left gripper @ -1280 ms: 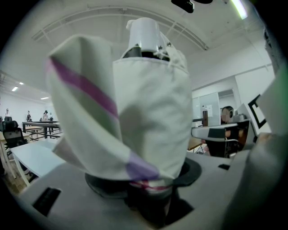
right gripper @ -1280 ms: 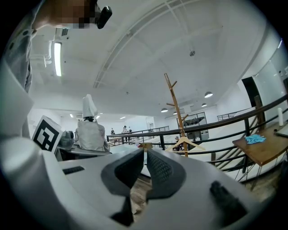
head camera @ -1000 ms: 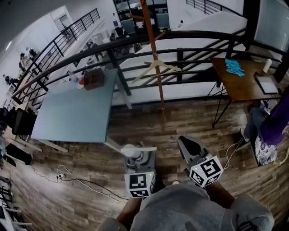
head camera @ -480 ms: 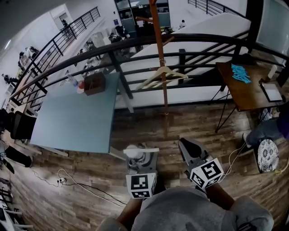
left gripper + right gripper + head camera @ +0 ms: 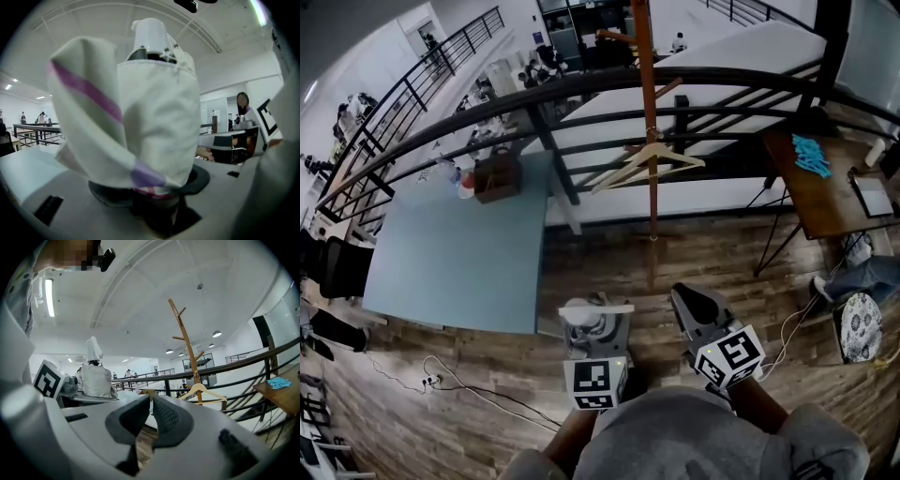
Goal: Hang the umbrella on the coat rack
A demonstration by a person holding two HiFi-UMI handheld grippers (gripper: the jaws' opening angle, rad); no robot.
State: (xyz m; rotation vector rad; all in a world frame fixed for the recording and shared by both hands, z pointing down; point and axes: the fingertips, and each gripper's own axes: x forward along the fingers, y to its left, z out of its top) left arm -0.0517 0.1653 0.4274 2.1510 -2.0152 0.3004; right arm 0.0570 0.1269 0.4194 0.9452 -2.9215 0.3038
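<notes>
The tall brown wooden coat rack [image 5: 645,84] is sliding rightward and drawing closer in the head view than a second ago, so the person is closing in on it. The left gripper [image 5: 591,323] is clamping the folded white fabric umbrella with pink and purple stripes [image 5: 579,314] at its lower end and carrying it upright, probably so its top is free to meet a peg. The right gripper [image 5: 696,305] is riding alongside with its jaws pressed together on nothing, apparently in reserve. The left gripper view is filling with umbrella cloth [image 5: 140,108] and hiding the rack entirely. The right gripper view is showing the rack's upper pegs [image 5: 187,348] and the pale wooden clothes hanger [image 5: 201,391] on it, well apart from both grippers.
</notes>
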